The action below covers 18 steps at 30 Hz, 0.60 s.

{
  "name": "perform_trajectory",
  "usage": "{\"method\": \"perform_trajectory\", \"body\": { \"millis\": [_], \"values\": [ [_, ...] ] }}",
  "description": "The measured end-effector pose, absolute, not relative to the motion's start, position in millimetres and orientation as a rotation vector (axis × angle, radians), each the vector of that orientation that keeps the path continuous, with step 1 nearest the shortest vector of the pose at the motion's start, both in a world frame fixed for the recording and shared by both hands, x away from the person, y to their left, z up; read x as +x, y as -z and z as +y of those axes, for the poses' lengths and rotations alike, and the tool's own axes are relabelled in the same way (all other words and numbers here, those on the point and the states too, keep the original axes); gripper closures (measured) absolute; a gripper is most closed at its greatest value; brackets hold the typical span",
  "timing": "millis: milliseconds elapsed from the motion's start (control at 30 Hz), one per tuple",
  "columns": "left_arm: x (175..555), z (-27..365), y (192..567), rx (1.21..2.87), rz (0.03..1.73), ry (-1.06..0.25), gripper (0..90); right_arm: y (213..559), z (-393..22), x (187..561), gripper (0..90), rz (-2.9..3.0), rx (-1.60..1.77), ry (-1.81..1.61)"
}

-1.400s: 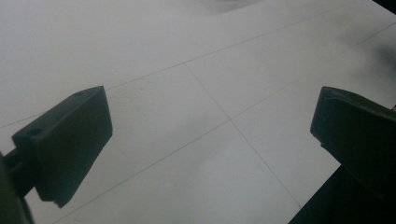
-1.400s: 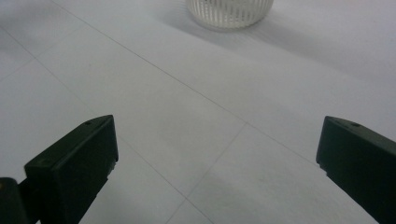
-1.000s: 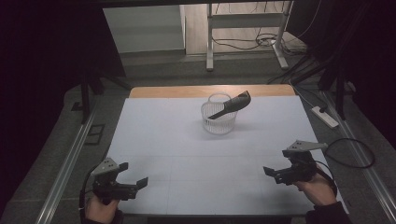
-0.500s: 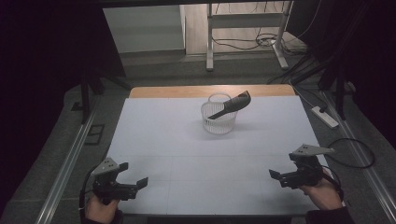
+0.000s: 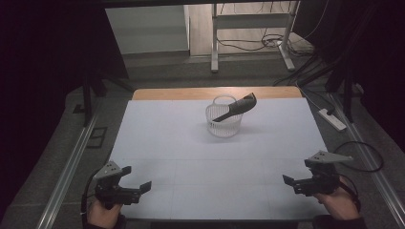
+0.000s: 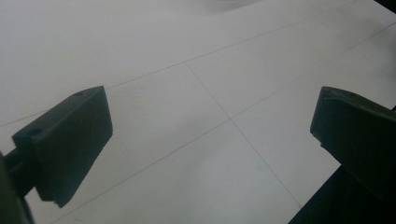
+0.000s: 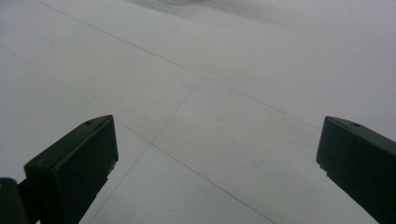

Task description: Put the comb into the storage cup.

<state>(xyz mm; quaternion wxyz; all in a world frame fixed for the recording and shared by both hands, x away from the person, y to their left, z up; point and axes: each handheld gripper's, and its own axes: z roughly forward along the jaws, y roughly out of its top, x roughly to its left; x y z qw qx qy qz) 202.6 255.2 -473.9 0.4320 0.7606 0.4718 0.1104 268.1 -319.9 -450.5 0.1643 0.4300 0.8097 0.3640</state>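
Basket (image 5: 224,121) sits well beyond both gaping claws.

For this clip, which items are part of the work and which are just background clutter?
Part of the work:
- clear basket mid-table
- dark tool leaning in the basket, handle out over the rim
- left gripper, open
- right gripper, open

Just lying about:
- power strip on the floor, right of the table
- metal frame and cables behind the table

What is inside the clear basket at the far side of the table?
A dark tool leans inside the basket, its upper end sticking out over the right rim. Its lower end sits against the basket's left wall. Whether anything else lies at the bottom cannot be told.
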Motion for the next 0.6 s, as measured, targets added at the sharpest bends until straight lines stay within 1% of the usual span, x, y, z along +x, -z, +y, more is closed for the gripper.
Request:
{"method": "perform_trajectory", "body": {
  "millis": [600],
  "values": [
    [202,254,474,1.903,1.161,-0.275,0.0,453,-339,256,0.0,2.265,1.305,-0.992]
  ]
}}
